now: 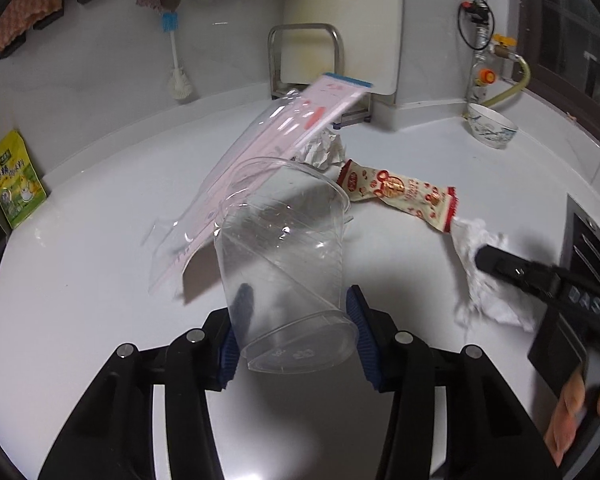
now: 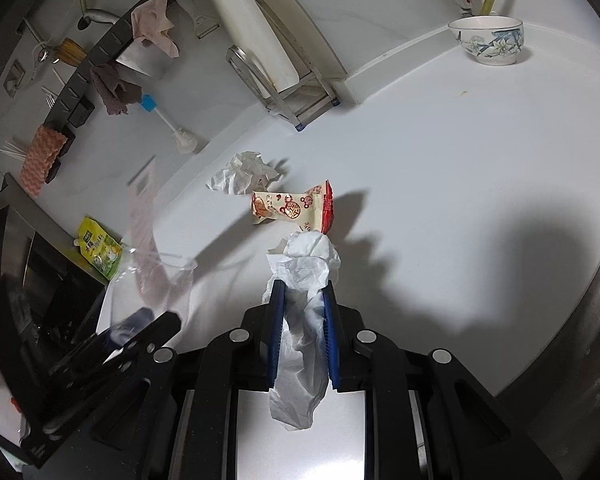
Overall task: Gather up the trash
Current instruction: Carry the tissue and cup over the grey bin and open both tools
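Clear cup, pink-printed bag stuffed inside, is clamped near its base by left gripper. Crumpled tissue, right of the cup, is pinched by right gripper. Risks: thin cup wall could be crushed; bag could be tipped out; snack wrapper beyond the tissue could be dragged.

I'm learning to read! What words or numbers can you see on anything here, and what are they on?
"DAS": on the black body of the right gripper, seen from the left wrist.
Green pouch: Chinese print, too blurred to read.
Snack wrapper: red printed characters, too small to read.
Pink-striped bag standing in the plastic cup: red marks, unreadable.
Cup base: embossed marks, unreadable.
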Motion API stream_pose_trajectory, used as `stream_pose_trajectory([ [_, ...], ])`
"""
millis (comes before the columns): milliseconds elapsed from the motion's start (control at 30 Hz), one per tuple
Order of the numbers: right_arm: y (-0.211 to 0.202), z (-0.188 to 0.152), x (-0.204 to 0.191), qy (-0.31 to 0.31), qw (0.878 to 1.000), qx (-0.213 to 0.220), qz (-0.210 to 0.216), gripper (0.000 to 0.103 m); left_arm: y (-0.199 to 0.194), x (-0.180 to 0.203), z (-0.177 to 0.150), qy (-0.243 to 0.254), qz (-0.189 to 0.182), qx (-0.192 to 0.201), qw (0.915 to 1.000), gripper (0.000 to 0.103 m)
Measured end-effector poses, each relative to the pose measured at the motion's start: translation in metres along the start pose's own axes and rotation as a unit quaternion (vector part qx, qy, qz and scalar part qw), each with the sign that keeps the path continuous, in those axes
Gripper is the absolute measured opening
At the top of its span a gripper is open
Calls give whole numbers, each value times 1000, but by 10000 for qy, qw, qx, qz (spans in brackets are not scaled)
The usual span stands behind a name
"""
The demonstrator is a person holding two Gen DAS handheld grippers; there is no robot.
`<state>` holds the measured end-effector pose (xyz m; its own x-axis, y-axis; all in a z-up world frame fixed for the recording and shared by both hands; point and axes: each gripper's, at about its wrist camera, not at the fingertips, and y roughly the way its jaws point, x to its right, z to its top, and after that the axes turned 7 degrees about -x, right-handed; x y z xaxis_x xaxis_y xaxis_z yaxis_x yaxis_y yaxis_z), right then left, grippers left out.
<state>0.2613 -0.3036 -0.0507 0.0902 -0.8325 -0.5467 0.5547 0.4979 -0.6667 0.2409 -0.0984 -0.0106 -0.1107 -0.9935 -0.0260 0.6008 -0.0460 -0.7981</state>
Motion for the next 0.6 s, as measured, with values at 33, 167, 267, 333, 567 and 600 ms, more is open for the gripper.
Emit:
stream_pose_trajectory([
  [33, -2, -1, -1, -6, 10000, 24, 6, 18, -6, -2, -4, 0, -35, 15, 10000, 47],
  [167, -10, -8, -8, -139, 9998, 138, 18, 18, -33, -10, -20, 44, -151, 108, 9998, 47],
  [267, -24, -20, -13, -201, 9993, 318, 41, 18, -50, -10, -37, 175, -220, 139, 9995, 47],
  [333, -34, -29, -17, -258, 9987, 436, 16, 18, -64, -11, -51, 277, -271, 206, 9990, 47],
  [567, -88, -95, -41, -310, 9960, 842, 1, 18, -101, -15, -103, 549, -323, 407, 9971, 47],
  [600, -95, -108, -47, -329, 9957, 866, 4, 18, -104, -15, -112, 606, -304, 411, 9968, 47],
])
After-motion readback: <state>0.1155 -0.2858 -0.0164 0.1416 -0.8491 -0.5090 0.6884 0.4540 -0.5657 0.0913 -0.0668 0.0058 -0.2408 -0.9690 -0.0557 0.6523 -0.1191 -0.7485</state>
